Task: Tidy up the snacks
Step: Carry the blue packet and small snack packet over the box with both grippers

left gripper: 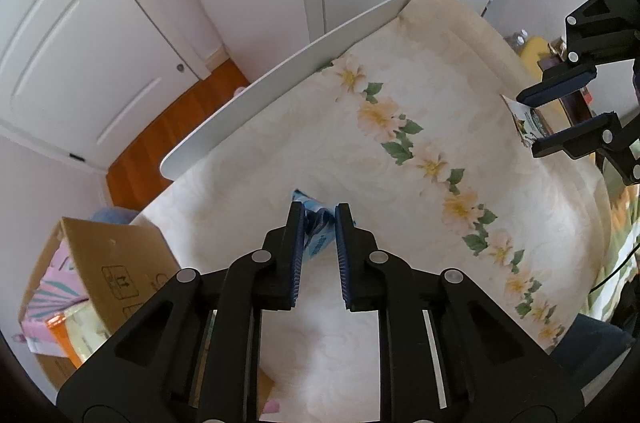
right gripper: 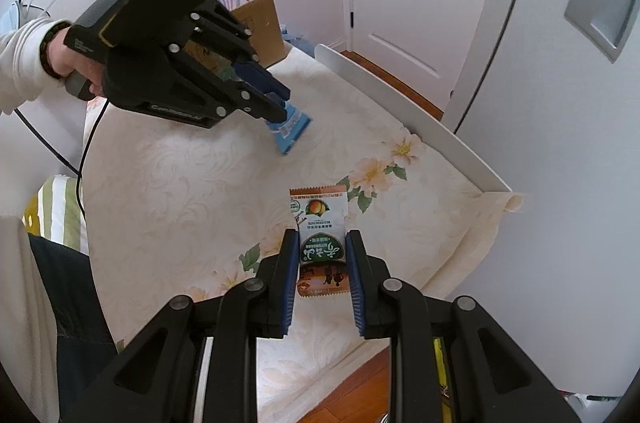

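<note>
Left gripper [left gripper: 316,223] jaws pinch a blue packet [right gripper: 294,127], mostly hidden; right gripper [right gripper: 323,255] jaws pinch an orange-green packet [right gripper: 320,223], cropped at 3 o'clock.

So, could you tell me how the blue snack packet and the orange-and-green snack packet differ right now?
The blue packet is plain light blue; the orange-and-green packet carries a fruit picture and green label. The blue packet looks crumpled in the left gripper, while the orange-and-green packet stays flat in the right gripper. The blue packet also looks smaller, though it is farther from that camera. Both are clamped above the floral mattress.
</note>
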{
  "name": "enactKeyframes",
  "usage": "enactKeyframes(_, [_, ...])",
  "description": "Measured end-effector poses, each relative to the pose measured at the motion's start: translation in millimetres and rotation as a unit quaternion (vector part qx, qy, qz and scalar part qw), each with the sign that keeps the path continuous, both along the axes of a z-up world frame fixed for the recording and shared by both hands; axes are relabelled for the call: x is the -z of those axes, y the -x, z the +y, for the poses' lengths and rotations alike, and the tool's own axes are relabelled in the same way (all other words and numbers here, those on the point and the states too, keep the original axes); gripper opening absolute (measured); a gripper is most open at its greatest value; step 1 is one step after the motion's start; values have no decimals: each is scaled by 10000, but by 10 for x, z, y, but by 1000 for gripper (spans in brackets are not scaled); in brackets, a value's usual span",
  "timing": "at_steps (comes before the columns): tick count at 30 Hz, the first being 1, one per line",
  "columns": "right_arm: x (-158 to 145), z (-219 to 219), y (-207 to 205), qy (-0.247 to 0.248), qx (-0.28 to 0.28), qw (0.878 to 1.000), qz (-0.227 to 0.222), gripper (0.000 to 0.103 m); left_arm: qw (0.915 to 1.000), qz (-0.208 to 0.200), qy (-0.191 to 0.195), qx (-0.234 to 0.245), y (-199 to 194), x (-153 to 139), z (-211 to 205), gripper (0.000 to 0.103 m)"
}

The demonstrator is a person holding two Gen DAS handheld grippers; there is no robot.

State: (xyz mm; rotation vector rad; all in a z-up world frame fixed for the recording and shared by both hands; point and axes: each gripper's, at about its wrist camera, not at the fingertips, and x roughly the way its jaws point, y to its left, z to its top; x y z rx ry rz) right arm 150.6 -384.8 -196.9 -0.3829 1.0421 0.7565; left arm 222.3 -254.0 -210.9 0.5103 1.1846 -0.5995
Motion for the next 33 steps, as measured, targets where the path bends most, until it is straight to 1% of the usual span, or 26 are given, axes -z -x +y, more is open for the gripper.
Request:
enactKeyframes(3, [-38, -18, 13, -44, 13, 10000, -17, 21, 9999, -30, 82, -59, 55, -23, 4, 13])
enactKeyframes(10, [-147, 0, 76, -23, -87, 9999, -112, 21, 9990, -164, 343, -232, 103, -307, 47, 12])
enactKeyframes(13, [-221, 24, 85, -31, -114, 9998, -137, 21, 9975, -219, 538, -407, 131, -501, 141, 12])
enactKeyframes(17, [-453, 100, 93, -133, -154, 9996, -194, 21, 9934, -374, 814, -713, 202, -809, 323, 12])
enactKeyframes(22, [-825, 334, 26, -292, -244, 9989, -290, 21, 9834, -686, 1116, -1258, 312, -1288, 754, 12])
enactKeyframes(24, [-990, 484, -17, -393, -290, 9982, -346, 21, 9795, -804, 1175, -1428, 333, -1417, 951, 7])
enactKeyframes(25, [-1082, 599, -56, -439, -291, 9979, -366, 21, 9767, -868, 1222, -1533, 345, -1491, 1087, 7])
enactKeyframes(28, [-1239, 889, -129, -505, -305, 9974, -425, 21, 9706, -990, 1282, -1779, 348, -1617, 1447, 7])
enactKeyframes(29, [-1284, 1064, -158, -473, -324, 9973, -455, 21, 9680, -1012, 1314, -1886, 330, -1643, 1600, 7])
enactKeyframes(31, [-1300, 1303, -198, -480, -311, 9974, -444, 21, 9639, -1049, 1335, -2050, 309, -1668, 1891, 7])
enactKeyframes(32, [-1299, 1436, -237, -563, -261, 9974, -374, 21, 9626, -1046, 1367, -2093, 309, -1665, 2000, 7])
enactKeyframes(33, [-1290, 1559, -259, -598, -195, 9974, -356, 21, 9618, -961, 1415, -2136, 305, -1642, 2132, 7])
